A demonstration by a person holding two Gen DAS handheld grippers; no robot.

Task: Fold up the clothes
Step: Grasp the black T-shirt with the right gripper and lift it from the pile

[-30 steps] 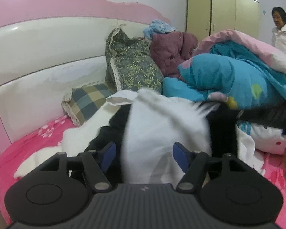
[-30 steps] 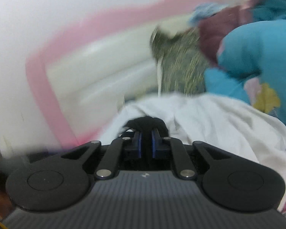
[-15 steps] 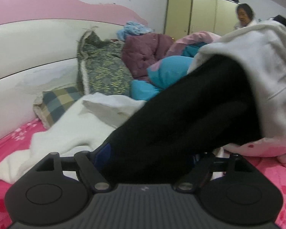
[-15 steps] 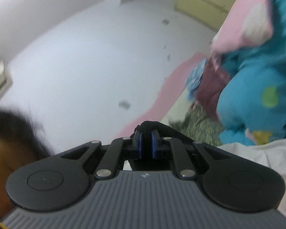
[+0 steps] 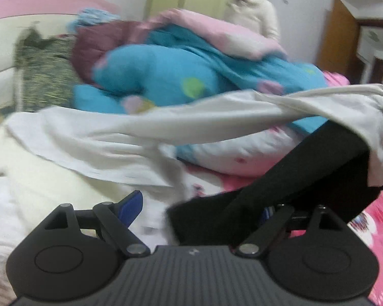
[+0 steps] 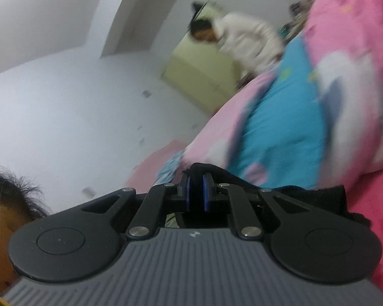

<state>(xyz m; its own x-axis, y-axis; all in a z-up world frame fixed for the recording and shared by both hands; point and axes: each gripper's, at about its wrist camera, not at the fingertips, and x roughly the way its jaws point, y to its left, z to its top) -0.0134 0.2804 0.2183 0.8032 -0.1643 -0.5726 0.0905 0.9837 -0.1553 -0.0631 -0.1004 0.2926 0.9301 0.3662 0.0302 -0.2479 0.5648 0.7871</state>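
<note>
Black cloth [image 6: 316,191] apparently pinched between right jaws.

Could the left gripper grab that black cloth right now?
Probably yes. The left gripper has just been opening, and the black cloth already drapes between its open jaws, nothing blocking. The right gripper is shut on the same cloth.

Left gripper [image 5: 199,207] wide apart over a white-and-black garment on the bed

Its jaws have just been opening; black fabric [image 5: 288,183] lies across the right finger, while the blue left pad is bare. The white garment [image 5: 145,127] stretches up to the right, in front of a blue quilt [image 5: 166,74]. A person in white [image 5: 252,12] stands behind.
</note>
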